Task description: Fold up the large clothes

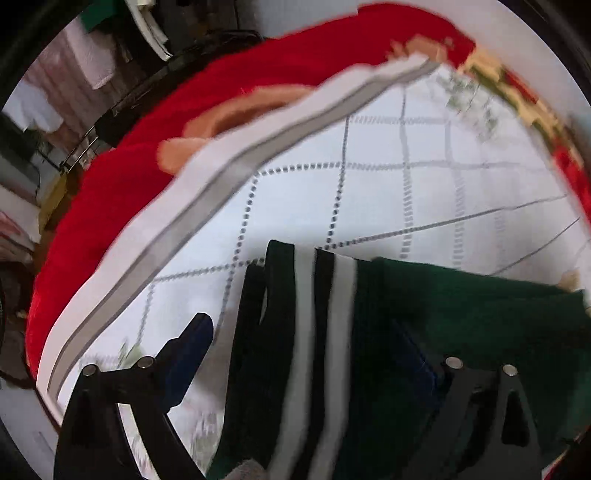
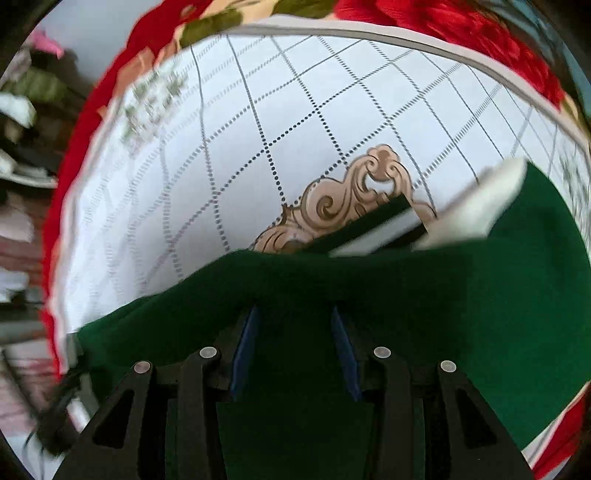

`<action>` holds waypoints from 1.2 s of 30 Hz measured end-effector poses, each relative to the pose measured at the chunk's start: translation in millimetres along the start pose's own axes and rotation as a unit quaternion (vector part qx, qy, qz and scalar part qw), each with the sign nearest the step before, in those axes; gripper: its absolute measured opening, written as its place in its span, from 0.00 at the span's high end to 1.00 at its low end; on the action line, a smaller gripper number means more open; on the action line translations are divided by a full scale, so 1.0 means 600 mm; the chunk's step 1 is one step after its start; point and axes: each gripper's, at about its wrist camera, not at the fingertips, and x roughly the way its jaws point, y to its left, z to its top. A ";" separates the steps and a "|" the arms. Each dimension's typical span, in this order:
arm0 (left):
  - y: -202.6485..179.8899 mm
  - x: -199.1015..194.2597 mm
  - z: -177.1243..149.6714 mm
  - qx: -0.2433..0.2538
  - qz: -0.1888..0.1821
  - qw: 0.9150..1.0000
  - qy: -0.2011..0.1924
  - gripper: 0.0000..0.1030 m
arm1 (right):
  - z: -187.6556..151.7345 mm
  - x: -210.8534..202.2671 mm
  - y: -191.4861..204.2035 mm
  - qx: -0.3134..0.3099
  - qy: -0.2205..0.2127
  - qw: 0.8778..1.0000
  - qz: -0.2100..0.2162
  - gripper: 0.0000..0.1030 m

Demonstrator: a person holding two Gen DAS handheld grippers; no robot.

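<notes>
On the white checked cloth [image 1: 369, 192] lies a green, white-striped garment [image 1: 461, 314].

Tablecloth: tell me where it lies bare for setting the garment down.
Bare: the checked tablecloth between the red blanket and the green garment. Crowded: nearer the grippers, where the garment covers it.

I count one green garment [image 1: 461, 325] with two white stripes [image 1: 295, 350] along its dark cuff. I see one white cloth [image 2: 258, 92] with a grid pattern, one red blanket [image 1: 122, 192] under it, and two grippers [image 1: 306, 354] [image 2: 295, 332].
</notes>
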 end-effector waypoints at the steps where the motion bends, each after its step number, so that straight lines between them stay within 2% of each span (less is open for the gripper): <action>1: 0.001 0.018 0.007 0.001 -0.008 1.000 0.009 0.00 | -0.010 -0.012 -0.008 0.007 -0.004 1.000 0.008 0.57; 3: 0.004 0.033 0.017 -0.003 -0.023 1.000 0.019 0.00 | -0.035 -0.037 -0.020 0.017 -0.017 1.000 0.018 0.57; 7: 0.004 0.010 0.016 0.007 -0.015 1.000 0.014 0.00 | -0.096 -0.081 -0.055 0.015 -0.037 0.999 0.016 0.56; 11: 0.037 -0.071 -0.014 -0.038 -0.035 0.999 -0.014 0.00 | -0.146 -0.113 -0.111 0.032 -0.007 0.999 0.029 0.56; 14: 0.067 -0.133 -0.065 -0.086 -0.046 0.995 -0.028 0.01 | -0.175 -0.125 -0.155 0.049 0.013 0.998 0.028 0.56; 18: 0.103 -0.181 -0.176 -0.176 -0.059 0.983 -0.012 0.01 | -0.193 -0.114 -0.204 0.071 0.024 0.996 0.041 0.56; 20: 0.099 -0.183 -0.223 -0.201 -0.062 0.978 0.000 0.01 | -0.192 -0.099 -0.214 0.067 0.023 0.996 0.047 0.56; 21: 0.094 -0.177 -0.245 -0.210 -0.060 0.976 0.011 0.01 | -0.186 -0.087 -0.213 0.061 0.020 0.997 0.037 0.57; 23: 0.084 -0.161 -0.279 -0.229 -0.072 0.970 0.034 0.03 | -0.178 -0.052 -0.213 0.046 0.027 0.998 0.021 0.65; 25: 0.072 -0.142 -0.309 -0.251 -0.081 0.964 0.043 0.03 | -0.176 0.014 -0.220 0.035 0.079 0.996 -0.026 0.77; 27: 0.065 -0.127 -0.330 -0.271 -0.095 0.957 0.045 0.03 | -0.169 0.045 -0.229 0.035 0.086 0.995 -0.028 0.77; 30: 0.058 -0.106 -0.346 -0.310 -0.121 0.943 0.030 0.03 | -0.162 0.041 -0.227 0.033 0.106 0.993 -0.035 0.77; 32: 0.056 -0.090 -0.346 -0.337 -0.123 0.933 0.013 0.03 | -0.163 0.032 -0.238 0.034 0.111 0.993 -0.008 0.74; 36: 0.058 -0.088 -0.318 -0.370 -0.136 0.917 -0.054 0.03 | -0.173 0.017 -0.269 0.031 0.127 0.990 0.048 0.74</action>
